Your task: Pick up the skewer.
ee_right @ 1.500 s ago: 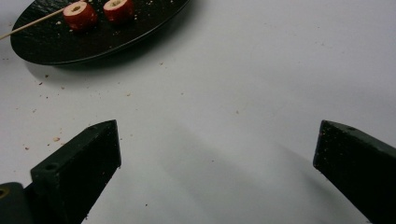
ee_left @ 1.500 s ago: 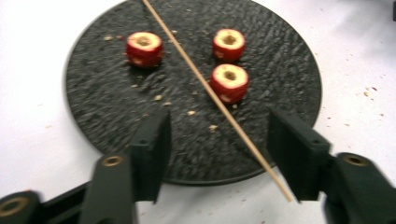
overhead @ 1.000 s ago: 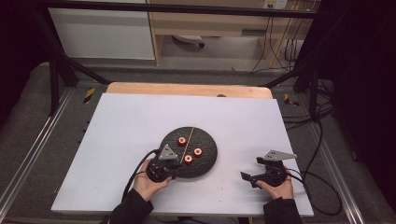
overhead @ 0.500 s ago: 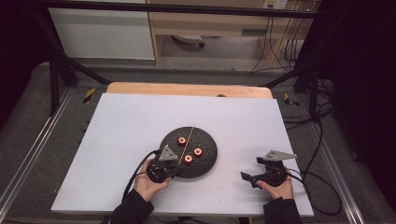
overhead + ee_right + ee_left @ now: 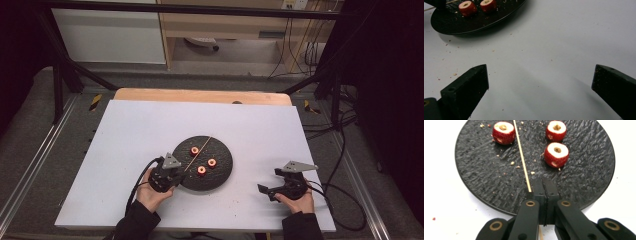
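Thin pale wooden skewer lies across the round black textured plate, running from about 1 o'clock down to 7 o'clock in the high view. Its near end overhangs the rim toward the left gripper.

Left gripper: jaws brought together. In the left gripper view the stick passes along the outer side of the left jaw, not between the pads; I cannot tell whether it is pinched at all.

Right gripper: jaws spread wide, nothing between them, resting on the white tabletop at about 4 o'clock from the plate, well apart from it.

Three red hollow-cored fruit slices on the plate: two right of the skewer, one left, just beside it but not touching.

Handling judgement:
- Skewer very light, stiff but slender; likely to roll or flick if nudged, snap if bent.
- Lies flat, so little purchase from above. Best hold is at the overhanging near end, pads square across the shaft.
- Round smooth shaft may twist in the grip.
- Slices look soft, moist and easily crushed or split at the core; take by the red sides with light pressure.
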`<state>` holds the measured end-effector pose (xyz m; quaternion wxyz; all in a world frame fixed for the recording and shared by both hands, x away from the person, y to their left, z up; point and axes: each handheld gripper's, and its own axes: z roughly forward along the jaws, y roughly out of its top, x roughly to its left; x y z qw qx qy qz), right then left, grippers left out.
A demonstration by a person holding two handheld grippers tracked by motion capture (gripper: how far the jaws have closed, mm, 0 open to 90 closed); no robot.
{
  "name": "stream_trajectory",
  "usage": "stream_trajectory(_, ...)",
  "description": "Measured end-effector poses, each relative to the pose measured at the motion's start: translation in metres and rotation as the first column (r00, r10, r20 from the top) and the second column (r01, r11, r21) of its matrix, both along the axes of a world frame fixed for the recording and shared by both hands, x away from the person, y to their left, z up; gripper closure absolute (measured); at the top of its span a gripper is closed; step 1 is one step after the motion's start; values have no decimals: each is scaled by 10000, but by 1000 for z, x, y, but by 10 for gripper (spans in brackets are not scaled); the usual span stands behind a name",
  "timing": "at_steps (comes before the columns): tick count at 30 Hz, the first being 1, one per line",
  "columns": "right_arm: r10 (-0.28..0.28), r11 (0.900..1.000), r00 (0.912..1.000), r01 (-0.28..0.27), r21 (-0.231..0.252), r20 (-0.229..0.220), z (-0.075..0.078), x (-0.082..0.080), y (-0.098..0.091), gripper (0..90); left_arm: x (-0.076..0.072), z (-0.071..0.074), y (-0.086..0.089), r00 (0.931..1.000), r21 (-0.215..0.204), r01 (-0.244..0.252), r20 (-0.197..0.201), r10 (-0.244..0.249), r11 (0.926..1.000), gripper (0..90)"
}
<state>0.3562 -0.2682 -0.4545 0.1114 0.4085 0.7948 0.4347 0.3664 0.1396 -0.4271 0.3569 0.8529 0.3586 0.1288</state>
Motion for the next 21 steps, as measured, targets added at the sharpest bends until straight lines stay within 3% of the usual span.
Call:
stream_trajectory(6,-26,10000,10000,26,9,-3,0,0,0,14,3,13,2,9996,61,-200,215,199,9998,769)
stream_trajectory(8,-33,10000,10000,33,-3,-36,-1,0,1,14,7,15,0,9995,149,-276,132,274,9995,640)
stream_trajectory(11,-23,10000,10000,23,32,-16,0,0,0,14,15,16,-6,9995,537,-315,-86,320,9981,572)
stream_trajectory(13,-23,10000,10000,23,55,-34,0,0,0,14,20,16,-10,9991,835,-371,-171,386,9958,584)
stream_trajectory(21,-13,10000,10000,13,63,-30,0,0,0,13,30,15,-18,9940,1381,-328,-993,468,9899,700)
